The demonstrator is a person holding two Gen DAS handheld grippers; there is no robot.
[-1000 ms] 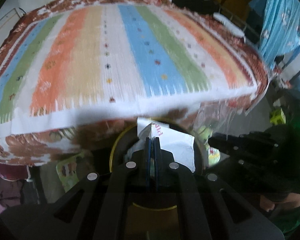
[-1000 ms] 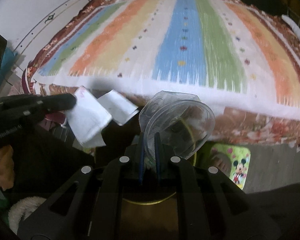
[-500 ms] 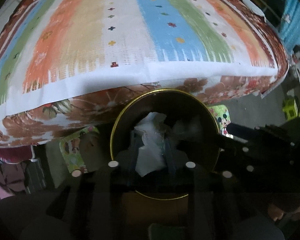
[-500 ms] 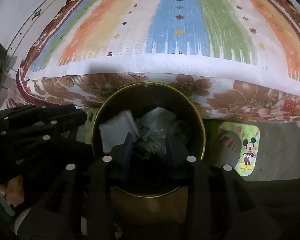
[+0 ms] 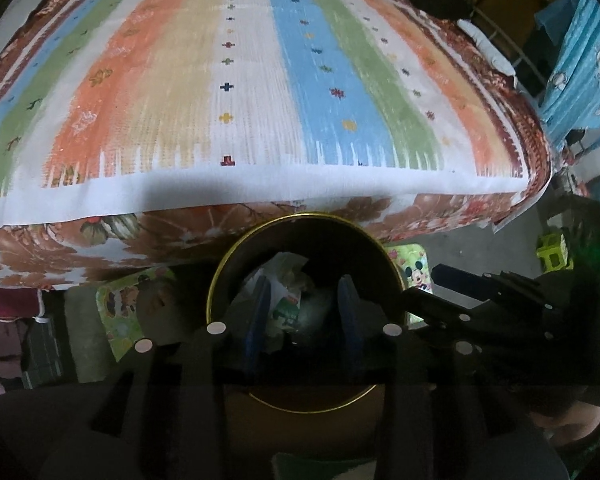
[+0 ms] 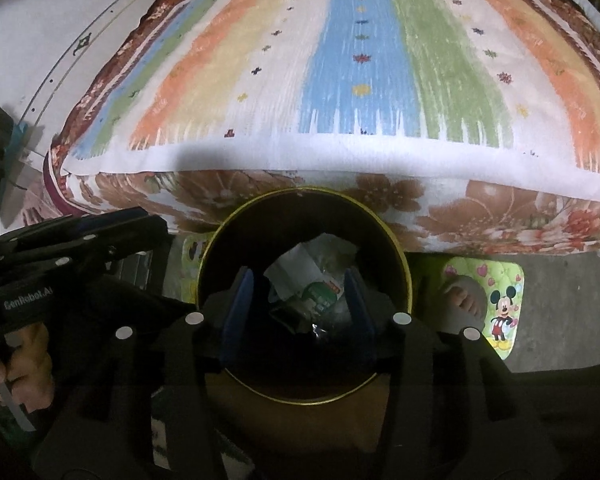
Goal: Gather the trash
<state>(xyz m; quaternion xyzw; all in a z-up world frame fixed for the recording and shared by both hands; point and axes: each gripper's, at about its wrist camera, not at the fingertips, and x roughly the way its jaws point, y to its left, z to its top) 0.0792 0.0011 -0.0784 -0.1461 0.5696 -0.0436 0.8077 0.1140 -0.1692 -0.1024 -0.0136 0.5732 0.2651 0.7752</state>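
Left wrist view: the left gripper [image 5: 303, 300] hangs over the round, gold-rimmed trash bin [image 5: 220, 280]; its jaws have just been opening and stand released, nothing pinched. Crumpled paper trash [image 5: 286, 296] lies inside the bin. The striped woven bedspread [image 5: 260, 80] fills twelve o'clock, its edge close above the rim.

Right wrist view: the right gripper [image 6: 298, 300], jaws likewise just opening, holds nothing. Trash [image 6: 320, 276] sits in the bin [image 6: 404, 276]. A cartoon mat [image 6: 496, 300] lies at three o'clock.

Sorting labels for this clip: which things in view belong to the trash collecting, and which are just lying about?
Belongs to the job:
- trash bin
- crumpled trash inside it
- left hand-held gripper, open
- right hand-held gripper, open

Just lying about:
- striped bedspread
- cartoon floor mat
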